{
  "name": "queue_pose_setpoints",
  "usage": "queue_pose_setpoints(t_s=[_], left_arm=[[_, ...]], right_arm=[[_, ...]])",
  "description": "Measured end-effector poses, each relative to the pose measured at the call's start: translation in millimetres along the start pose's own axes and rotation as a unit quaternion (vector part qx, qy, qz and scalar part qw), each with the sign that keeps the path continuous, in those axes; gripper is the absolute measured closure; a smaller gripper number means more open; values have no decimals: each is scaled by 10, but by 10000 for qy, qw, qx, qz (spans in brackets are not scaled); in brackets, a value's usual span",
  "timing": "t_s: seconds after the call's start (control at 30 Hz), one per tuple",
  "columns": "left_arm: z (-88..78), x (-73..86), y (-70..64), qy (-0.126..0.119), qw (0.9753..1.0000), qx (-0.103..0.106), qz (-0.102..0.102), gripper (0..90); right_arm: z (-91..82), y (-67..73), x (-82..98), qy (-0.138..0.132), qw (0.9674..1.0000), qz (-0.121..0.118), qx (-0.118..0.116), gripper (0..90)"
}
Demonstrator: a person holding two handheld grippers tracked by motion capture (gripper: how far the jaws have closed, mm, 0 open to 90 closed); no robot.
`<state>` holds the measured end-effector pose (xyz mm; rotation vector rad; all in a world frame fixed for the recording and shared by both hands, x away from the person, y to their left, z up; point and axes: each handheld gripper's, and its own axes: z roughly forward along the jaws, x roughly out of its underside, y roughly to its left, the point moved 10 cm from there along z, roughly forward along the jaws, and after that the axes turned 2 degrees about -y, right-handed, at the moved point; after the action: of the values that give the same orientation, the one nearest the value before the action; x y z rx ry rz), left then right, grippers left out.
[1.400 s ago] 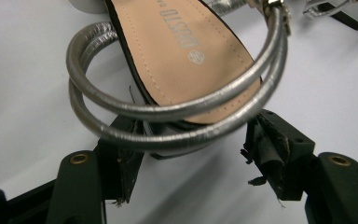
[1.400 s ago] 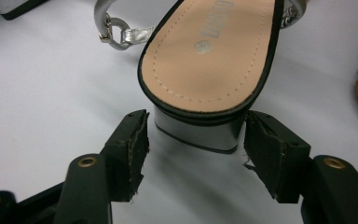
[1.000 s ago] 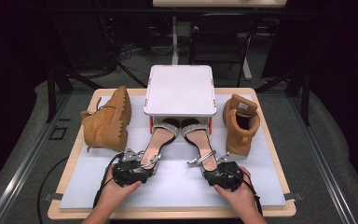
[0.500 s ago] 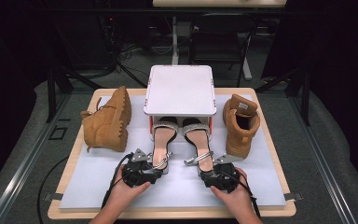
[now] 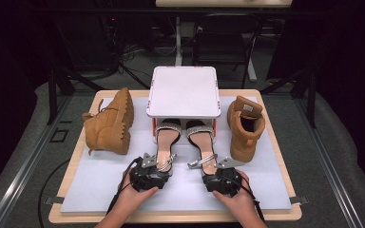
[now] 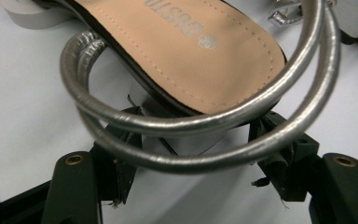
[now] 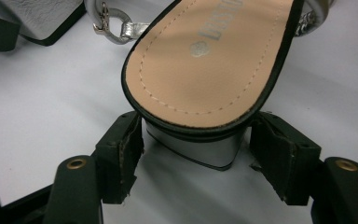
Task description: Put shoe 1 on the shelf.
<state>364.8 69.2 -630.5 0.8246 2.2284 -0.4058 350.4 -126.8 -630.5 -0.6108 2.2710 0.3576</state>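
Two silver block-heel sandals lie on the white mat with their toes under a white stand [image 5: 183, 92]. My left gripper [image 5: 158, 164] is at the heel of the left sandal [image 5: 166, 140], my right gripper [image 5: 214, 166] at the heel of the right sandal [image 5: 200, 142]. In the left gripper view the left gripper [image 6: 196, 154] straddles the heel block, which the silver ankle strap [image 6: 168, 123] partly hides. In the right gripper view the right gripper [image 7: 196, 149] flanks the silver heel [image 7: 205, 151] with slim gaps. Both pairs of jaws have just been opening, each with a heel between them.
A tan boot [image 5: 109, 123] lies on its side at the left of the mat. Its mate [image 5: 244, 126] stands upright at the right. The mat [image 5: 100, 180] covers a wooden board [image 5: 171, 216]. Dark floor, cables and table legs lie beyond.
My left hand has shifted right and swung the left sandal's heel straighter, closer to the other one. Both grippers' jaws have spread off the heels.
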Motion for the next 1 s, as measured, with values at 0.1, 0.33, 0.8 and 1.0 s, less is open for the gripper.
queue_pose_setpoints(t_s=[0.1,0.33,0.8,1.0], left_arm=[[10,-5,6,-13,10000,-53,10,342],[13,-7,7,-45,10000,-50,-2,342],[13,-12,7,55,10000,-31,37,342],[17,-18,0,68,10000,-42,12,343]], right_arm=[[-7,32,-9,-8,10000,35,-53,369],[-3,125,-50,-100,9999,-133,40,370],[70,179,-43,-39,9991,-432,-28,389],[69,231,-68,-91,9995,-284,-34,389]])
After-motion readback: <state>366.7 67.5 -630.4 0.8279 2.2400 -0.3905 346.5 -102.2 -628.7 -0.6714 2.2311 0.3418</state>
